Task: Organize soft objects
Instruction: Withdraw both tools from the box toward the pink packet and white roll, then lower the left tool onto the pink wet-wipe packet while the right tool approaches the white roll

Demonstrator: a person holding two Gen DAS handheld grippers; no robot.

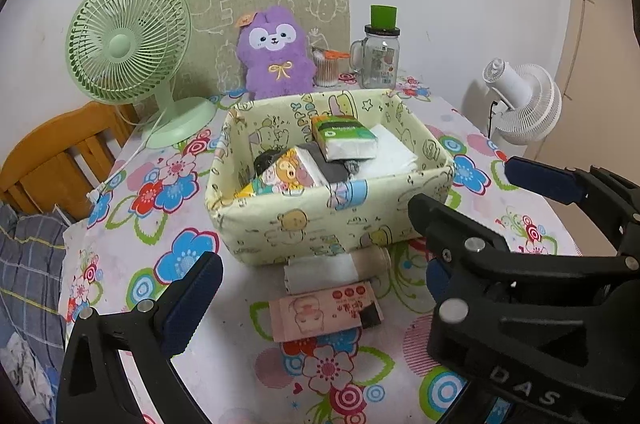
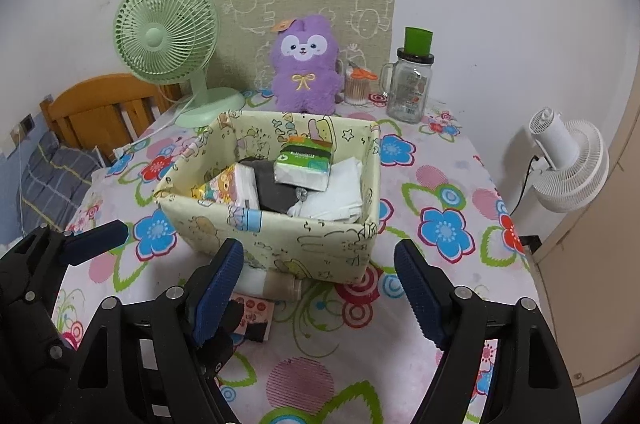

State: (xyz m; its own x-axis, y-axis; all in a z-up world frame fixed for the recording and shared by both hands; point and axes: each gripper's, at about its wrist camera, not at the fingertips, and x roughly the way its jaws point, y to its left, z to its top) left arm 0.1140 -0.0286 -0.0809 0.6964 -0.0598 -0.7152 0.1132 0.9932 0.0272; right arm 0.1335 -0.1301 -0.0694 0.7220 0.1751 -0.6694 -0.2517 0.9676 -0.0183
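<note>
A pale yellow fabric basket (image 1: pixel 320 220) (image 2: pixel 280 244) stands mid-table. It holds a green tissue pack (image 1: pixel 344 136) (image 2: pixel 306 166), a cartoon tissue pack (image 1: pixel 288 174) (image 2: pixel 230 186), dark cloth and white cloth. In front of it lie a white-beige roll (image 1: pixel 332 270) (image 2: pixel 276 282) and a pink tissue pack (image 1: pixel 324 310) (image 2: pixel 252 312). A purple plush toy (image 1: pixel 276 54) (image 2: pixel 306 68) sits behind. My left gripper (image 1: pixel 316 308) is open above the pink pack. My right gripper (image 2: pixel 320 292) is open and empty, beside the left one, which shows at the left edge (image 2: pixel 96 236).
A green desk fan (image 1: pixel 132 44) (image 2: pixel 172 40) stands back left, a glass mug jar (image 1: pixel 380 58) (image 2: pixel 410 84) and a cotton swab cup (image 1: pixel 326 66) (image 2: pixel 356 86) back right. A white fan (image 1: pixel 524 100) (image 2: pixel 568 164) is off the table's right edge. A wooden chair (image 1: pixel 60 160) stands left.
</note>
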